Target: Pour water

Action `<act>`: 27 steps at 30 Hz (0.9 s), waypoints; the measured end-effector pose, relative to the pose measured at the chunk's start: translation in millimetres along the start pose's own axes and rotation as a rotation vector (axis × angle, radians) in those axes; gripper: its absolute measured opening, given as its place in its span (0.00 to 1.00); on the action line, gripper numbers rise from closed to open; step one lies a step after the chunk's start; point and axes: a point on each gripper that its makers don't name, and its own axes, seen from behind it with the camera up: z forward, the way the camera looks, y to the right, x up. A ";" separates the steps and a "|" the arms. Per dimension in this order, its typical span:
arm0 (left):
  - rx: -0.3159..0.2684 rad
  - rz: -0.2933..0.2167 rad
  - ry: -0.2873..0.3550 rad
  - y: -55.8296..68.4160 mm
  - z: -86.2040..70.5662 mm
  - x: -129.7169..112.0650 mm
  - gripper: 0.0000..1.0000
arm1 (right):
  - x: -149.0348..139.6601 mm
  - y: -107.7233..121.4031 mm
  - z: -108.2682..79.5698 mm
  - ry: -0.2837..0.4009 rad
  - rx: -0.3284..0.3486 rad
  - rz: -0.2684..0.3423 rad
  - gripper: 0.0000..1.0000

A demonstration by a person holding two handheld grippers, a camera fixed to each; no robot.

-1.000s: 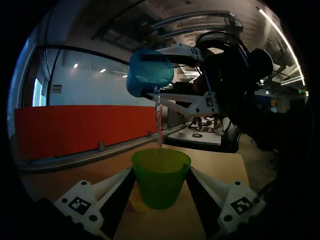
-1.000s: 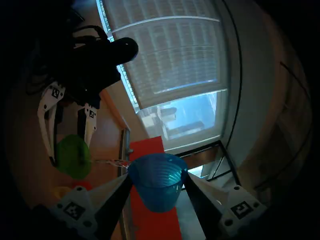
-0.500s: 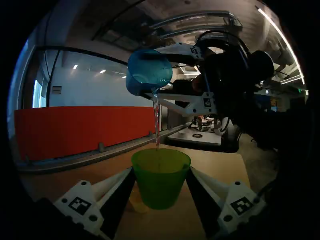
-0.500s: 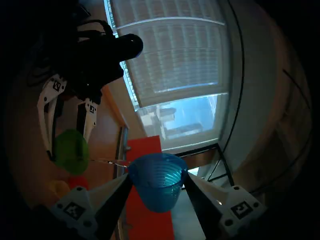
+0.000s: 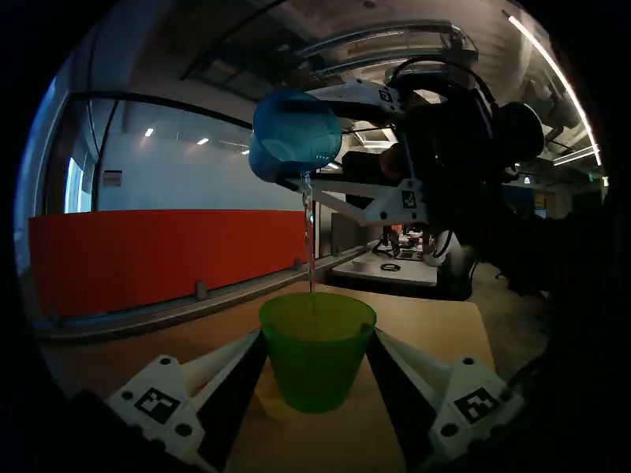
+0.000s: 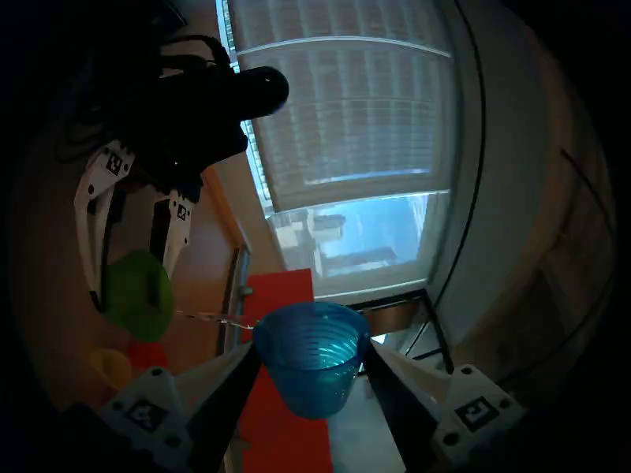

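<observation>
Over the wooden tabletop [image 5: 430,319], a green cup [image 5: 317,366] is pinched between the jaws of the left gripper [image 5: 317,339], so it cannot tip. Above it, the right gripper [image 6: 310,351] pinches a tilted blue cup [image 6: 310,382] in its jaws, so a thin water stream [image 5: 309,236] falls inside.

Left gripper: my left gripper [image 5: 318,337] has both white fingers pressed on a green translucent plastic cup [image 5: 318,364], which is upright.
Above: a blue translucent plastic cup [image 5: 293,143] hangs tipped, clamped between the fingers of my right gripper [image 5: 304,138].
Pour: a thin stream of water [image 5: 310,236] falls from the blue rim into the green cup's mouth.
Below: a light wooden tabletop [image 5: 430,319].
Behind: a long red panel [image 5: 158,252] under a glass wall.
</observation>
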 end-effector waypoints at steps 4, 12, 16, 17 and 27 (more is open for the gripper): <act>0.001 -0.002 0.002 -1.0 -0.4 0.3 0.84 | 0.6 0.2 0.8 0.002 -0.002 -0.015 0.90; 0.006 -0.002 0.004 -3.2 -0.8 1.4 0.84 | 3.4 0.0 2.1 0.006 -0.004 -0.043 0.90; 0.005 -0.003 0.004 -3.2 -0.9 1.7 0.84 | 4.7 1.3 2.1 0.006 -0.010 -0.059 0.90; 0.005 -0.003 0.004 -3.2 -0.9 1.8 0.84 | 4.9 1.5 2.0 0.006 -0.011 -0.063 0.90; 0.004 0.000 0.004 -1.0 0.5 2.4 0.84 | 7.6 5.5 0.8 0.011 -0.020 -0.099 0.90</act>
